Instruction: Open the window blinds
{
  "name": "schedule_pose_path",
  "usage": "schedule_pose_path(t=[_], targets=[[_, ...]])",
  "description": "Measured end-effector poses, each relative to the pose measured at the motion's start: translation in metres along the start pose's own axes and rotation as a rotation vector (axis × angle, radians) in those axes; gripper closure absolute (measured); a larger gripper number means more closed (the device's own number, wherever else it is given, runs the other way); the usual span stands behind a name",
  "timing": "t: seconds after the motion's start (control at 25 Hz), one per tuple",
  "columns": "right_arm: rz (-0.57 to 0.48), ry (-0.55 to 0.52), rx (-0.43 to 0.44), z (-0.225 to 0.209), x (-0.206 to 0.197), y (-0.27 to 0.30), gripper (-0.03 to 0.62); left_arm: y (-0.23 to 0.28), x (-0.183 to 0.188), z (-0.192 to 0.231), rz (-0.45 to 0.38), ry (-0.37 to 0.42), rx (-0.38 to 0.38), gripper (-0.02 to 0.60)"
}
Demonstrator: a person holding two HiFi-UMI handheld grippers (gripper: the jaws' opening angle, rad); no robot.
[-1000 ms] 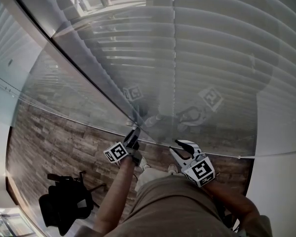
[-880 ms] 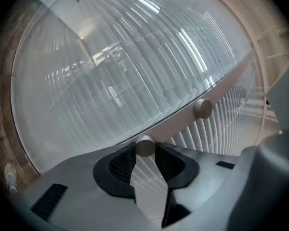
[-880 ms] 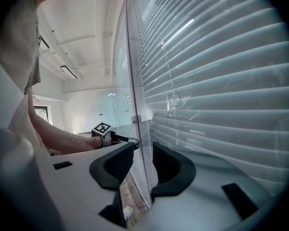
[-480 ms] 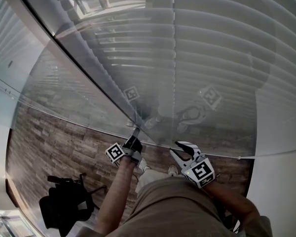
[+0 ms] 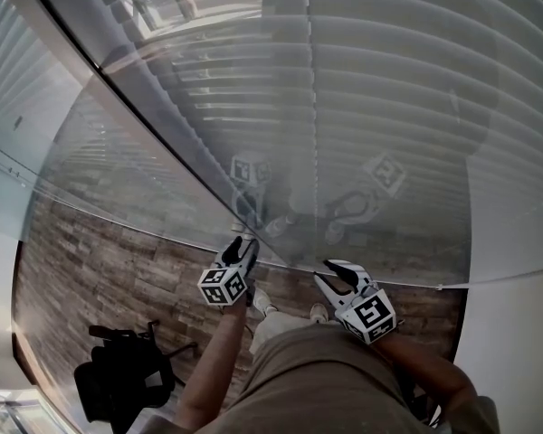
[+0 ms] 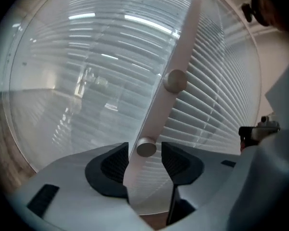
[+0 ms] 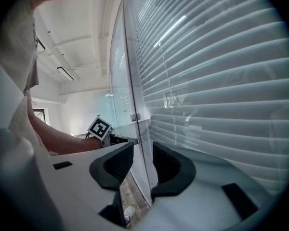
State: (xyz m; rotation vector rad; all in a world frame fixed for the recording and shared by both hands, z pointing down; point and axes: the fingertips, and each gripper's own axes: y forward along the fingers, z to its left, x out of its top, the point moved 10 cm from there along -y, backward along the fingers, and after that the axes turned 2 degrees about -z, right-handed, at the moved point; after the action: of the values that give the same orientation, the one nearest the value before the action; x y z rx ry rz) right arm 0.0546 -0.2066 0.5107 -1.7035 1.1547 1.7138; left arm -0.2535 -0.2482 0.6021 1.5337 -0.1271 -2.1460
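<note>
Left gripper [image 5: 242,245] is up at the pale strip [image 6: 180,47] that runs up the glass, and its jaws have just been opening. They stand well apart now, one on each side of the strip. The lower round knob [image 6: 146,148] on that strip sits between the pads [image 6: 116,161], and neither pad presses on it. A second knob [image 6: 175,80] sits higher up the same strip.

The window blinds [image 6: 216,105] hang behind the glass to the right of the strip, slat over slat, a closed-looking sheet. From the head view the blinds [image 5: 389,107] fill the pane ahead of me.

Right gripper [image 5: 337,271] hovers to the right of the left one, just short of the glass. In its own view the right gripper [image 7: 142,160] has its jaws apart with nothing clamped. Only the glass edge shows beyond them, with the blinds [image 7: 221,81] to its right.

Below the glass I see the brick-patterned floor [image 5: 118,251].
</note>
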Motion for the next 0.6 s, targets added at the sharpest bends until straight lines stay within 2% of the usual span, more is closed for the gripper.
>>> schedule_pose_path(t=[0.08,0.2,0.44,0.6], targets=[[0.001,0.000,-0.001,0.001,0.000,-0.001,0.464,0.000,0.004,-0.007,0.021,0.089,0.031,0.361],[0.000,0.002,-0.002,0.001,0.002,-0.002,0.464,0.003,0.008,-0.013,0.041,0.142,0.079,0.443],[-0.001,0.001,-0.013,-0.004,0.000,-0.005,0.464,0.005,0.006,-0.010,0.034,0.077,0.060,0.445],[0.005,0.005,-0.012,-0.002,-0.003,-0.005,0.464,0.004,0.004,-0.003,0.021,-0.046,0.015,0.445]])
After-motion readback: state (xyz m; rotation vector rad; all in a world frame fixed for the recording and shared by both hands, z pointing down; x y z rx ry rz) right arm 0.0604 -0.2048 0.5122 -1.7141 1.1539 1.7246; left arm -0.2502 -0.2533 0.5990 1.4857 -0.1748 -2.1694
